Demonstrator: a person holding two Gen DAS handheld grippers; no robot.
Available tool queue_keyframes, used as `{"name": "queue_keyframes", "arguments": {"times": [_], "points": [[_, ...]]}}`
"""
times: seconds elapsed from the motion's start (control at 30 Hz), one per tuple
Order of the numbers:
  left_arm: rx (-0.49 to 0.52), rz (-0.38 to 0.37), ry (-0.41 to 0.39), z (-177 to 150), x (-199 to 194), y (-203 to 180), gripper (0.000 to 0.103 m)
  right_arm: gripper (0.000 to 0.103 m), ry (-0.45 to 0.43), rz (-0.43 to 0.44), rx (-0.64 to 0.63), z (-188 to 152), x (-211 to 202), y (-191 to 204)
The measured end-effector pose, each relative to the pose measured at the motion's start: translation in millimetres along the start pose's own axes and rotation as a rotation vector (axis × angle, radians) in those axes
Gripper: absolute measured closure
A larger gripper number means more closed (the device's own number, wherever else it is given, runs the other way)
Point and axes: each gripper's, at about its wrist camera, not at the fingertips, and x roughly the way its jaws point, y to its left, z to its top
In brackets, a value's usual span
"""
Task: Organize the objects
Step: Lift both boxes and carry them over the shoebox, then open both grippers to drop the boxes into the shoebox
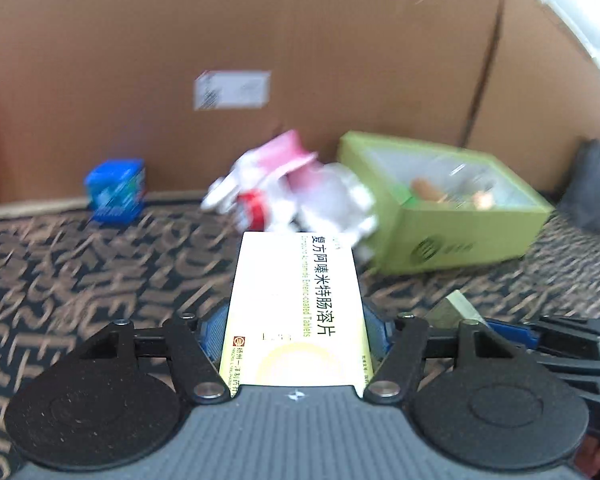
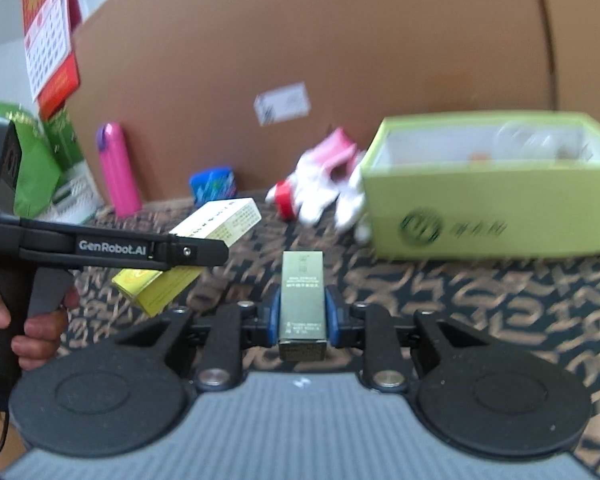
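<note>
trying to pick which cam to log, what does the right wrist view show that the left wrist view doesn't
Only the right wrist view: a pink bottle, a red wall calendar, green bags, and the left gripper side-on, holding the yellow medicine box.
Only the left wrist view: that box's printed face and a dark object at far right.
Both: green box, blue box, pink-and-white toy, small grey box in the right gripper.
</note>
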Motion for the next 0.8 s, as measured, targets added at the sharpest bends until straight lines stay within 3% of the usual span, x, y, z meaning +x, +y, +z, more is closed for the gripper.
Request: {"name": "queue_keyframes", "arguments": {"times": [0.23,0.4,0.6,0.8], "points": [[0.017,-0.109,-0.097,50.1,1.2,-46.9,0.035,0.081,-0.159,-0.099,-0.016,35.0,-34.6,-28.3],[0.033,-0.152,-0.155,85.2,18.0,-79.3,0.034,0.081,-0.229,-0.184,-0.04,63.2,-35.8,-51.1],[0.037,-0.16,-0.15,108.2,70.4,-101.0,0.034,0.081,-0.236,-0.263,-0.023,88.7,-3.7,-86.5],[0.003,-0.132,-0.102,115.4,116.2,-98.4,0.034,0.081,-0.189,-0.27,-0.001,95.4,40.3,-113.6]]}}
